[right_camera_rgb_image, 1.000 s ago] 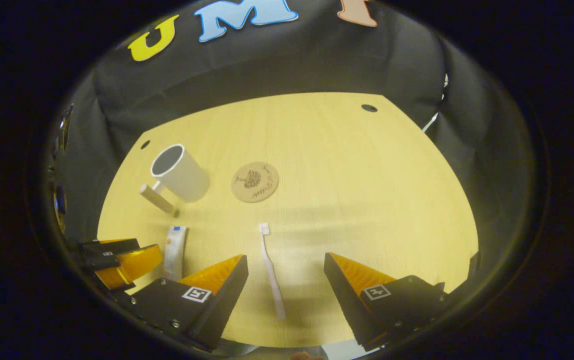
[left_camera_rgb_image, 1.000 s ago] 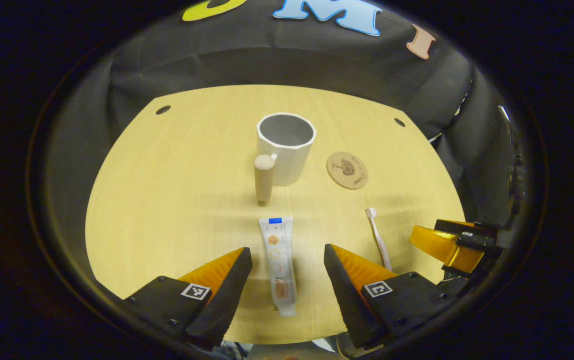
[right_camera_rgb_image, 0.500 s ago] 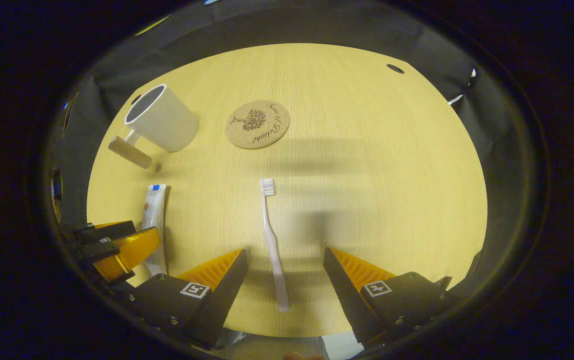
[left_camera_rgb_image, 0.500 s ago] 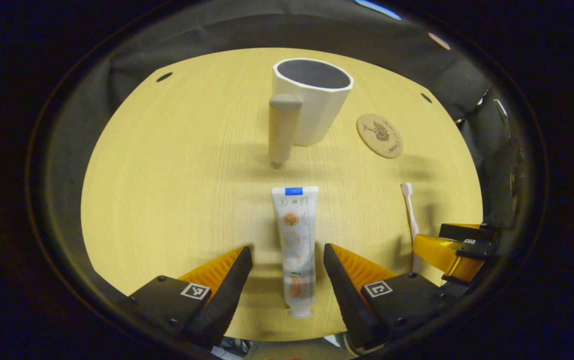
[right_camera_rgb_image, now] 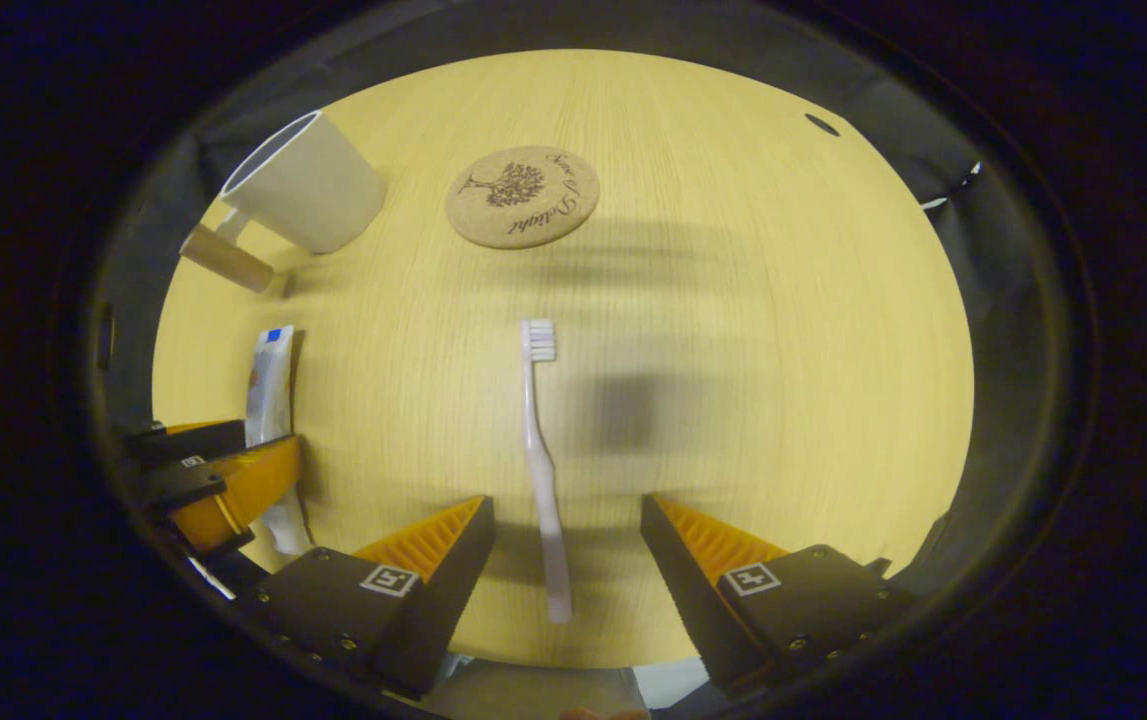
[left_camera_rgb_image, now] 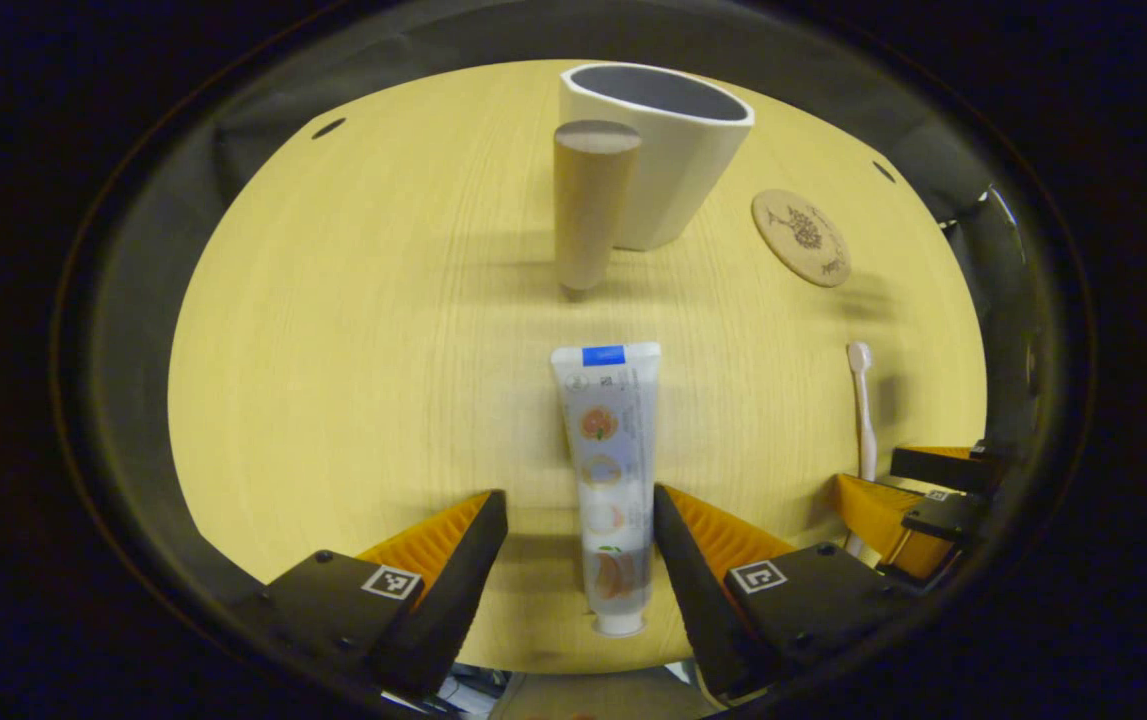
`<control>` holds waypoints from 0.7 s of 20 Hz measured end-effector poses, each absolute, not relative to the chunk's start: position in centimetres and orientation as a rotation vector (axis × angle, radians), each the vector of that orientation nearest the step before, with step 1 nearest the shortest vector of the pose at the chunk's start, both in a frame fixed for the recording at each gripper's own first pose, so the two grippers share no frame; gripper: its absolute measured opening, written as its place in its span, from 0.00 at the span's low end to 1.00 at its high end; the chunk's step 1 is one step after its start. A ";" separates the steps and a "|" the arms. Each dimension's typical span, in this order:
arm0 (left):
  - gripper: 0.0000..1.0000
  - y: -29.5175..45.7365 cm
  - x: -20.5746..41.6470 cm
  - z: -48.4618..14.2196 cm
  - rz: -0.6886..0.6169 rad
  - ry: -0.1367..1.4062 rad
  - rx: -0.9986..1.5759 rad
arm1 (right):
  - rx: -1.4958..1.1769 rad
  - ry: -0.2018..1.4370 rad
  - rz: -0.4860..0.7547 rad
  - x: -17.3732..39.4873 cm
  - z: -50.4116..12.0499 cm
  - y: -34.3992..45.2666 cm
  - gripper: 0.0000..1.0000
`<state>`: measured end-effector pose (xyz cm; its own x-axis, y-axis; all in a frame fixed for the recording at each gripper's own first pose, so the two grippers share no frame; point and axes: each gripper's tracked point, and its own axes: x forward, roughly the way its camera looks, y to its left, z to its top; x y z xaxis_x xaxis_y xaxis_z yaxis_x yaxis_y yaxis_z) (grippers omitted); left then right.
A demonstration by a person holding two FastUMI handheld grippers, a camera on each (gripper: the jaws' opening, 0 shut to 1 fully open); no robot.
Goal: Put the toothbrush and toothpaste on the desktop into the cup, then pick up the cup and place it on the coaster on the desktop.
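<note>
My left gripper (left_camera_rgb_image: 578,510) is spread wide and low over the near edge of the desktop (left_camera_rgb_image: 333,350), with the toothpaste (left_camera_rgb_image: 608,470) lying flat between its fingers; the right finger looks to be right against the tube's side while the left one stands clear of it, so nothing is clamped. The tube runs straight away from me, cap end nearest and the blue-banded crimp pointing far. Beyond that crimp, apart from it, stands the cup (left_camera_rgb_image: 673,150), upright and empty, its thick wooden handle (left_camera_rgb_image: 588,200) turned toward me. To the right of the cup, apart from it, the round cork coaster (left_camera_rgb_image: 801,238) lies flat with nothing on it. My right gripper (right_camera_rgb_image: 565,515) is likewise parted, and the toothbrush (right_camera_rgb_image: 541,460) lies on the wood between its fingers with a gap on both sides, handle end near, bristle head pointing far. In the right gripper view the coaster sits beyond the brush head, well apart from it, with the cup off to the far left and the toothpaste at the left edge under my left gripper. In the left gripper view the toothbrush lies at the right, its handle running under my right gripper. Two small dark holes (left_camera_rgb_image: 328,128) mark the desktop's far corners.
</note>
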<state>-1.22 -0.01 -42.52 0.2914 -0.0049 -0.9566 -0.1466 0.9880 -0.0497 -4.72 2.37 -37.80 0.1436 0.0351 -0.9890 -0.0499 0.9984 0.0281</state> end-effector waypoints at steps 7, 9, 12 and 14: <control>0.96 -0.1 -1.0 -42.7 0.111 1.330 -0.143 | -0.004 1.520 0.042 -4.4 -37.9 2.4 0.95; 0.97 -0.2 -1.0 -42.7 0.108 1.343 -0.140 | -0.009 1.516 0.032 -4.3 -37.7 2.5 0.94; 0.83 -0.7 -0.8 -42.5 0.111 1.361 -0.147 | -0.016 1.537 0.030 -4.9 -37.8 2.4 0.83; 0.70 -1.4 -1.1 -42.7 0.113 1.379 -0.153 | -0.004 1.543 0.016 -4.8 -37.9 2.2 0.60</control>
<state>-1.11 -1.35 -42.70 0.1876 -0.0096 -0.9822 -0.1695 0.9846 -0.0420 -4.83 2.15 -37.90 0.0279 0.0075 -0.9996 -0.0126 0.9999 0.0072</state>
